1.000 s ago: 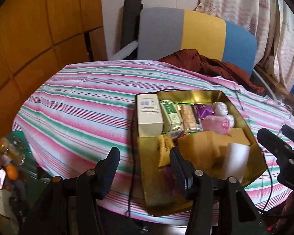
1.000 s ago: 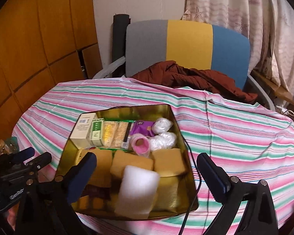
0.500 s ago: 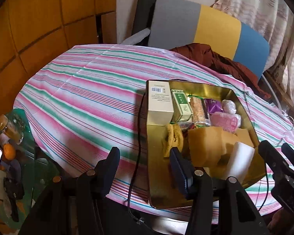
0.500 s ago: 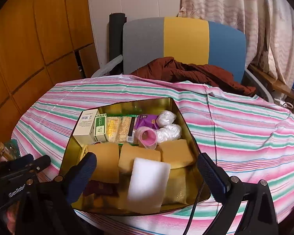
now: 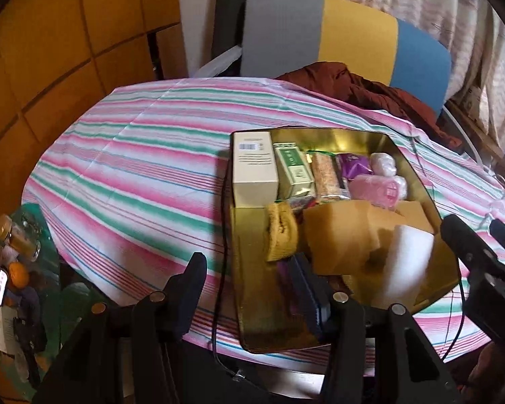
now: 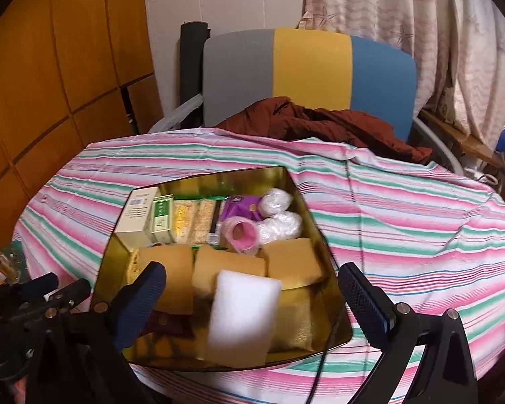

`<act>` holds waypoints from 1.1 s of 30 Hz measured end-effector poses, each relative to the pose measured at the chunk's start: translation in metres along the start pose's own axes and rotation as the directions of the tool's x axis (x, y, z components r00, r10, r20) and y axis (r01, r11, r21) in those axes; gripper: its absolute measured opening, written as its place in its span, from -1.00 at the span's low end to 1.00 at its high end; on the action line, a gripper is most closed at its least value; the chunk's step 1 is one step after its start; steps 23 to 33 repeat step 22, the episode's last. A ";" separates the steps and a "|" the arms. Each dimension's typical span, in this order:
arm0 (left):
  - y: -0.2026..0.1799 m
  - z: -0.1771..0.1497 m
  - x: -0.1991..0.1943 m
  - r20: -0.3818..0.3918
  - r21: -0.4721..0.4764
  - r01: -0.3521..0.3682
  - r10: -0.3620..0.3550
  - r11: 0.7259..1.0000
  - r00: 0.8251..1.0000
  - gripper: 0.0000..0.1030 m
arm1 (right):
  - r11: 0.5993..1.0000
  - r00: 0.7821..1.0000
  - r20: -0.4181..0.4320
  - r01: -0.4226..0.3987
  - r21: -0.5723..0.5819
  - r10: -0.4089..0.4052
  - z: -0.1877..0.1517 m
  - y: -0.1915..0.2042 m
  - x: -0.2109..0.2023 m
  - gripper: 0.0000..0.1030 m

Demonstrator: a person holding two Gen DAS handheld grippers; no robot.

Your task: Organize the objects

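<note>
Both hand-held grippers, left (image 5: 252,289) and right (image 6: 252,298), seen with jaws apart, nothing clamped, held over near edge of counter (image 6: 404,208); objects judged already packed in gold tin (image 6: 296,181) at counter middle: boxes, sponges, white foam block (image 6: 242,316); little judged left

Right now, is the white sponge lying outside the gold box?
No, the white sponge sits inside the gold box, leaning on the yellow sponges.

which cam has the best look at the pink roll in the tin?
Right wrist: the pink roll faces the lens, so its open end and hollow core show among the tin's contents. Left wrist shows it side-on, its end turned away, partly hidden behind a tan sponge.
</note>
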State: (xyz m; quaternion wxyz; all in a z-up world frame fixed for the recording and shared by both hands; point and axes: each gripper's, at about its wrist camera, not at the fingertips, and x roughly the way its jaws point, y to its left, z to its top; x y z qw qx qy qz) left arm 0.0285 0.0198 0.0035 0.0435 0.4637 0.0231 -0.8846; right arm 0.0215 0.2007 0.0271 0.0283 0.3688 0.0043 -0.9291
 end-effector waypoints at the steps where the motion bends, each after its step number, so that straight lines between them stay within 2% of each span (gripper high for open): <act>1: -0.002 0.000 -0.002 0.007 0.005 0.004 -0.004 1.000 1.000 0.02 | 1.000 1.000 0.001 0.017 -0.003 -0.017 0.000 -0.001 0.000 1.00; 12: -0.004 0.002 -0.007 0.022 -0.012 0.008 -0.008 1.000 1.000 0.00 | 1.000 1.000 -0.009 0.019 -0.015 -0.019 -0.002 0.000 0.006 0.99; 14: -0.004 0.002 -0.007 0.022 -0.013 -0.001 0.001 1.000 1.000 -0.12 | 1.000 1.000 -0.011 0.015 -0.014 -0.015 -0.002 0.001 0.007 0.99; 18: -0.004 0.002 -0.003 0.005 -0.015 0.000 0.000 1.000 1.000 -0.14 | 1.000 1.000 -0.012 0.013 -0.005 -0.013 -0.001 0.000 0.009 0.99; 22: -0.006 -0.001 -0.004 0.023 -0.006 -0.020 0.020 1.000 1.000 -0.14 | 1.000 1.000 -0.016 0.008 0.006 -0.008 -0.001 -0.003 0.010 0.99; 33: -0.006 -0.001 -0.004 0.023 -0.006 -0.020 0.020 1.000 1.000 -0.14 | 1.000 1.000 -0.016 0.008 0.006 -0.008 -0.001 -0.003 0.010 0.99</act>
